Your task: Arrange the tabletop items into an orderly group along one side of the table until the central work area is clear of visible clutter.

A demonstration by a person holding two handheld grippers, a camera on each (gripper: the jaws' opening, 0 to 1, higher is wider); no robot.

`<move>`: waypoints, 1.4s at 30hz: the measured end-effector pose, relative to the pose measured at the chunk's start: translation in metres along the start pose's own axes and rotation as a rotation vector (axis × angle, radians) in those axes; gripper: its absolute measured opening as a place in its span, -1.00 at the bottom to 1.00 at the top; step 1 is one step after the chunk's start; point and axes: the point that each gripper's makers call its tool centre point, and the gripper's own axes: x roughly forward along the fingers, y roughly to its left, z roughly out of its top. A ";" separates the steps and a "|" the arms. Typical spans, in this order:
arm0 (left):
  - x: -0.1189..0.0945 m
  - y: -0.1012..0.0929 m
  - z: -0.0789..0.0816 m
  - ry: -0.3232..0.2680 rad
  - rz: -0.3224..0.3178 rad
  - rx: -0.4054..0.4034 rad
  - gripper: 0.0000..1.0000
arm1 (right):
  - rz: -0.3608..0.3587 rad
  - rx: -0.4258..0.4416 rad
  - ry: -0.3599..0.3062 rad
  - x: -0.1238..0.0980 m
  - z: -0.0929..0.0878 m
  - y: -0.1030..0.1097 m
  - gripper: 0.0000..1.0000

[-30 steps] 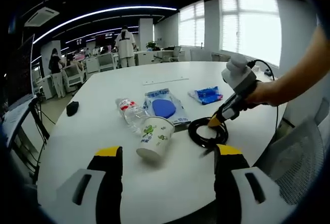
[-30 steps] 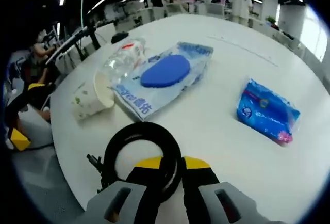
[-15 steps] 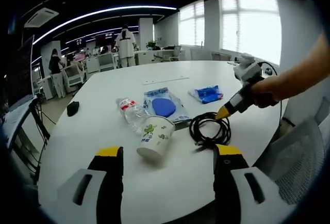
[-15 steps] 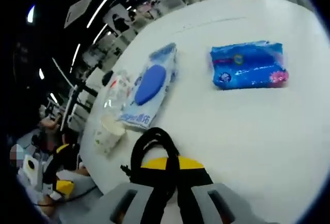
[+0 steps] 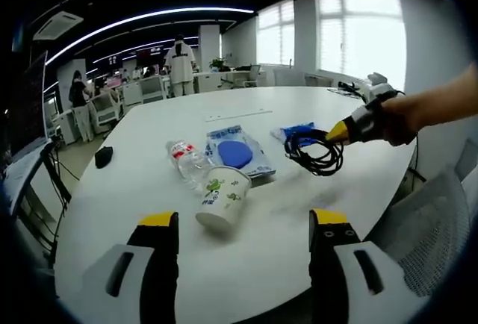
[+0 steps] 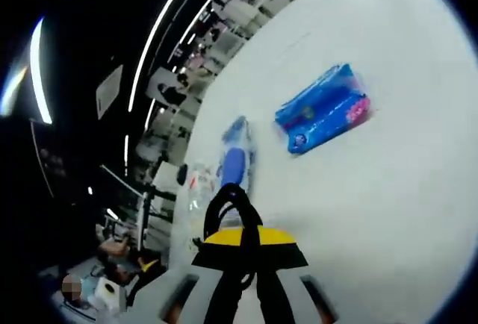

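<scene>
In the left gripper view, the right gripper [image 5: 337, 131] reaches in from the right, held by a person's hand [image 5: 392, 119], with its yellow-tipped jaws clamped on a coiled black cable [image 5: 314, 152] that hangs lifted above the round white bench [image 5: 149, 160], just in front of a flat blue tissue packet [image 5: 297, 131]. The right gripper view shows the same jaws pressed together on a strand of the cable, the loop standing up past their tips. Near the bench's middle lie a clear plastic water bottle [image 5: 187, 161] on its side, a white paper cup [image 5: 222, 200] with green print tipped over and touching it, and a transparent pouch holding a blue oval pad [image 5: 239, 152] just beside them. A small black object [image 5: 104, 157] sits well apart near the left edge. The left gripper [image 5: 243, 223] hovers over the near edge, its jaws set wide apart and holding nothing.
</scene>
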 end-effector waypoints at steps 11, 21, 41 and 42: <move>0.001 -0.003 -0.001 0.003 -0.016 0.009 0.42 | -0.071 0.142 -0.171 -0.029 0.045 -0.041 -1.00; 0.003 -0.003 -0.003 0.008 -0.020 0.014 0.42 | -0.165 0.241 -0.198 -0.036 0.040 -0.084 -1.00; 0.003 -0.004 -0.003 0.018 -0.014 0.021 0.40 | -0.229 0.318 -0.209 -0.014 0.021 -0.098 -0.97; 0.003 -0.004 -0.003 0.021 -0.015 0.023 0.40 | -0.226 0.337 -0.214 -0.014 0.020 -0.099 -0.96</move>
